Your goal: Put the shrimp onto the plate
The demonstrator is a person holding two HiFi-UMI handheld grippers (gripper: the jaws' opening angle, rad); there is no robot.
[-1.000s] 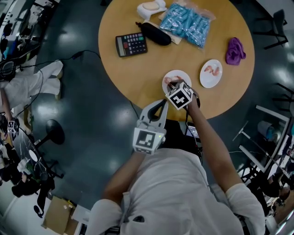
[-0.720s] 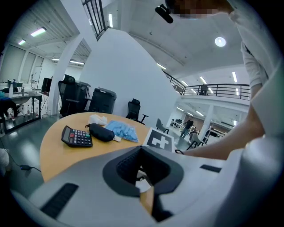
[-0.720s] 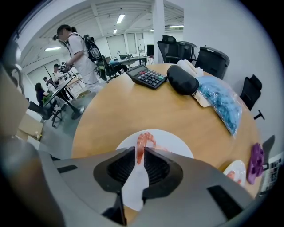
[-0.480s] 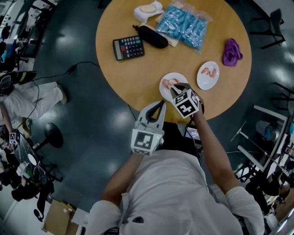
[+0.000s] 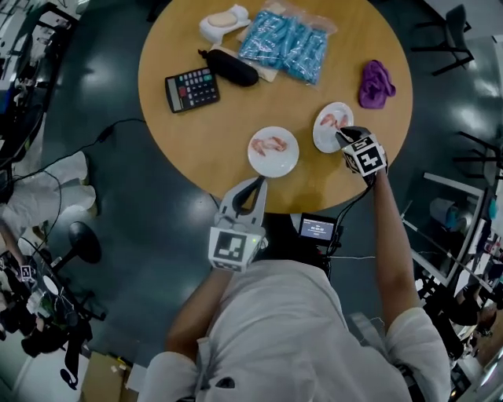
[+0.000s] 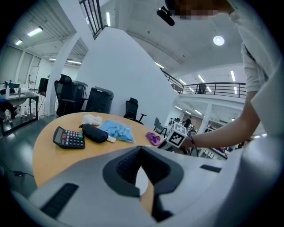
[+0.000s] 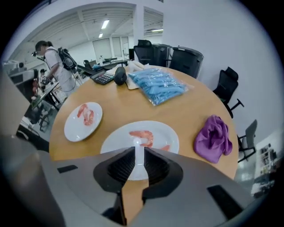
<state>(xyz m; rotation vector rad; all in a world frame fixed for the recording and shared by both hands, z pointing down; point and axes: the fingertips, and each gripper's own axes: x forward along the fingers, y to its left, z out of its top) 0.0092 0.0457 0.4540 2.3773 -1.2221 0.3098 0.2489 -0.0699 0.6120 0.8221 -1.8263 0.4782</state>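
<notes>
Pink shrimp (image 7: 144, 134), judged soft, light and slippery, is seen on the white plate (image 7: 114, 142) at twelve o'clock of the right gripper (image 7: 138, 153), whose empty jaws have just been opening; a mid-body pinch is advised; the left gripper (image 6: 141, 149) is closed, empty.

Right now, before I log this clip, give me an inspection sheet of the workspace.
Surface: round wooden table.
Job's things: near plate holds shrimp; far plate holds more shrimp.
Clutter: calculator, black case, blue packets, purple cloth, white object.
Grippers: left gripper shut, empty, at near table edge; right gripper over far plate, jaws have just been opening, nothing between them.
Cables: one cable on floor.
Surroundings: dark floor, office chairs, a person.
</notes>
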